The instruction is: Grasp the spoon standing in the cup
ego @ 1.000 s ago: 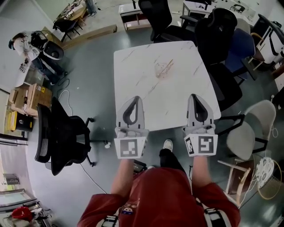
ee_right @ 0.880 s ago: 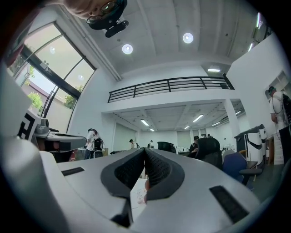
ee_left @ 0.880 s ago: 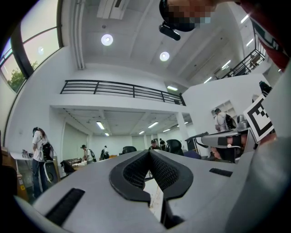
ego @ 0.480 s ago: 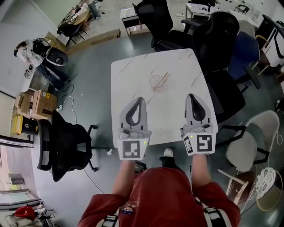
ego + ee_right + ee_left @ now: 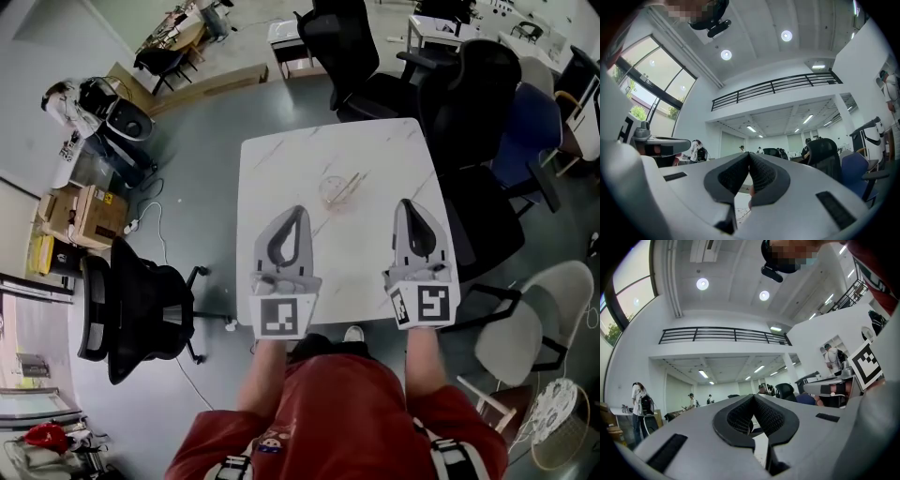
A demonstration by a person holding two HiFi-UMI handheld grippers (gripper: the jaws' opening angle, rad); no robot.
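Table (image 5: 281, 169) is white marble-look with faint brownish veins. Cup (image 5: 334, 193) is clear, and the spoon (image 5: 351, 183) looks pale tan. Left gripper (image 5: 298, 210) and right gripper (image 5: 405, 202) are light grey with black ribbed pads (image 5: 740, 420). Their cubes (image 5: 283, 317) have black-and-white square markers. Red shirt (image 5: 328, 403), black chairs (image 5: 141, 300), one blue chair (image 5: 520, 112), dull grey floor (image 5: 197, 187).

The table (image 5: 281, 159) stands mid-floor, and the cup (image 5: 333, 194) sits on it near the centre with the spoon (image 5: 351, 183) in it, tilted toward the far right. The left gripper (image 5: 298, 212) and right gripper (image 5: 405, 204) hang over the table's near half, one on each side of the cup and both apart from it. The left chair (image 5: 127, 305) stands beside the table's near-left corner, the far chair (image 5: 342, 47) behind it and the right chair (image 5: 469, 94) against its right edge. The boxes (image 5: 80, 211) lie further left on the floor.
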